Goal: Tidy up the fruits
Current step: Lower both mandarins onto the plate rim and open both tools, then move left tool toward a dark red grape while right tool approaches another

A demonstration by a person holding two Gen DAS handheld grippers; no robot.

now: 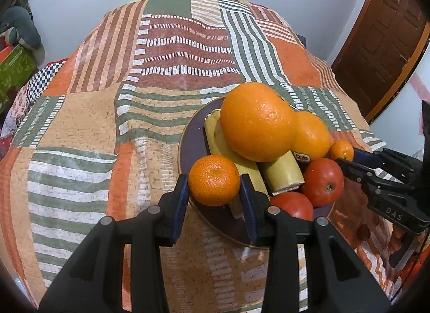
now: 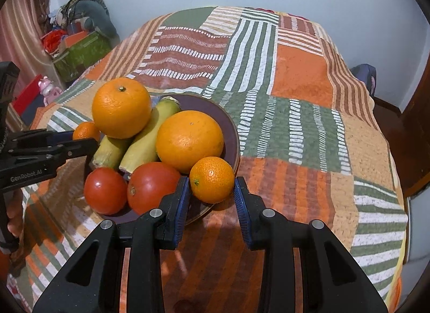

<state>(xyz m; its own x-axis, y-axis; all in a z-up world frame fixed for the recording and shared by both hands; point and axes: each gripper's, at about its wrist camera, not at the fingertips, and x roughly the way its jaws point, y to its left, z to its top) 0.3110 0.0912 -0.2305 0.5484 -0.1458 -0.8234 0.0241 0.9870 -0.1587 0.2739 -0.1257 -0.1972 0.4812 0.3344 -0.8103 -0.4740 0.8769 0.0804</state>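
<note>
Between the blue-padded fingers of the left gripper [image 1: 214,192] a small mandarin [image 1: 214,180] is seen at the near rim of the plate; both pads [image 1: 183,197] lie against its sides, so the jaws are closed on it. Likewise, a second small mandarin [image 2: 212,179] is framed by the right gripper [image 2: 212,194]; its left pad touches the fruit, while a narrow gap appears to remain at the right pad, so a firm grip cannot be confirmed.

A patchwork quilt [image 1: 80,130] in orange, green, brown and white stripes is spread over the whole surface. On it a dark purple plate [image 1: 188,138] is set, and the fruit is piled there. Two yellow banana pieces [image 1: 279,175] are laid across the middle of the plate, cut ends toward the left gripper. A large orange [image 1: 256,120] is perched on top of the bananas, and a second orange [image 1: 311,135] with a Dole sticker is nestled just beside it. Two red tomatoes [image 2: 151,186] are placed side by side at the plate's edge, touching each other, next to the right gripper's left finger.
</note>
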